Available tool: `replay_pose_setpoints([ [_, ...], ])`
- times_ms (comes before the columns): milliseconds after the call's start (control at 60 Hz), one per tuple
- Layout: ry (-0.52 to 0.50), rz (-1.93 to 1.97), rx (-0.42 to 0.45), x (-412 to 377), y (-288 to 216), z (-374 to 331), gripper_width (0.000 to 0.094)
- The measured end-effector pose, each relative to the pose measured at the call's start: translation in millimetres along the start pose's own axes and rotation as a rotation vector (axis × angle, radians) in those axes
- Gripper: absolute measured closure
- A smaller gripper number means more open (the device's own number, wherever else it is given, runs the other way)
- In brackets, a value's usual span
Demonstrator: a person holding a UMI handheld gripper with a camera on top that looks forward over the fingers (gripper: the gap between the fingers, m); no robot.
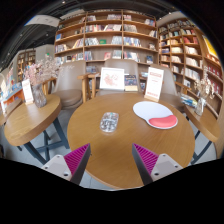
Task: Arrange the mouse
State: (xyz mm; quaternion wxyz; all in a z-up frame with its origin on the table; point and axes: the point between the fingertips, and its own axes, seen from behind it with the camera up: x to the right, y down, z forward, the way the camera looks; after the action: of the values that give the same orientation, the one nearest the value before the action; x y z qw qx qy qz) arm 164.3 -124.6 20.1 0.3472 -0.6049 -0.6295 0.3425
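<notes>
A round wooden table point(120, 145) lies ahead of my gripper point(112, 162). A clear, greyish mouse point(109, 122) rests on the table beyond the fingers, slightly left of centre. A white oval mouse pad with a red edge point(154, 114) lies to the mouse's right. My two fingers with magenta pads point(76, 158) stand wide apart over the near part of the table, with nothing between them.
A smaller round table point(28, 118) with a vase of dried flowers point(38, 80) stands at the left. Chairs point(70, 85) and upright sign cards point(154, 84) stand behind the main table. Bookshelves point(110, 35) fill the back wall.
</notes>
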Motion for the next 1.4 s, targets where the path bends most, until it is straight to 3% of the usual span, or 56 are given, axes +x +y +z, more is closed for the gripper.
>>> replay_pose_setpoints([
  [450,0.017,0.025,-0.083,-8.6,-20.2,96.6,0.0083],
  [967,0.01,0.033,-0.09,-8.9,-53.9,152.0,0.0088],
  [1000,0.006,0.029,-0.087,-9.6,-55.1,153.4,0.0129],
  [1050,0.005,0.019,-0.079,-10.1,-57.4,157.7,0.047],
  [1250,-0.044,0.052,-0.108,-11.3,-69.7,146.1,0.0518],
  [1400,-0.062,0.038,-0.034,13.7,-123.9,119.7,0.053],
])
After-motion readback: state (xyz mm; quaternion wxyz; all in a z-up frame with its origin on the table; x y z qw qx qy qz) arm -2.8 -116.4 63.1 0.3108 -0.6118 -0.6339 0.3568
